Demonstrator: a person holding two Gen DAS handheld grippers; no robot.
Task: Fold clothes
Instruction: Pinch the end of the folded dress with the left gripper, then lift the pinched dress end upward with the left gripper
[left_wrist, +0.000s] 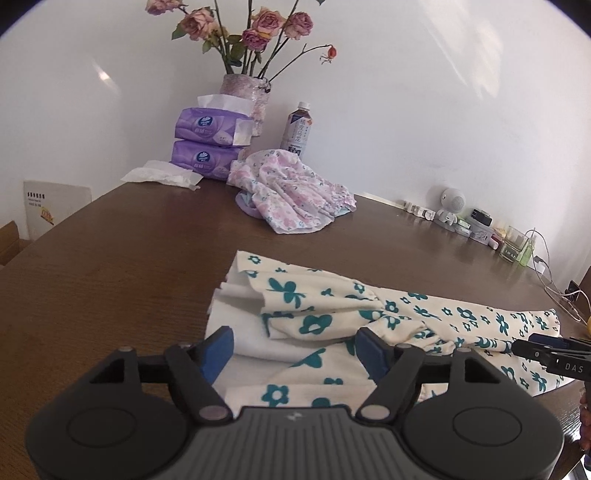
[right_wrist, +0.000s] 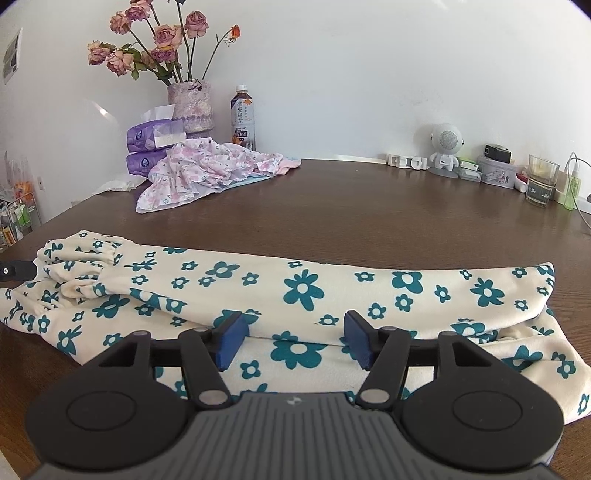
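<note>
Left gripper (left_wrist: 295, 345): jaws spread wide, nothing between the blue pads (left_wrist: 218, 350), hovering over the waistband end of the cream garment with teal flowers (left_wrist: 325, 314). Right gripper (right_wrist: 293, 338): also wide open, empty, poised over the same garment's long folded body. Garment lies lengthwise along the near edge of the brown wooden table (right_wrist: 369, 206), gathered end toward the left gripper, one edge hanging off the front. Farther back: crumpled pink floral garment (right_wrist: 199, 170), beside two stacked purple tissue packs (left_wrist: 207, 142), a vase of dried roses (right_wrist: 190, 105), and a drink bottle (right_wrist: 243, 118). White robot-shaped figurine (right_wrist: 445, 147) and a glass (right_wrist: 541, 179) sit at right rear against the wall.
</note>
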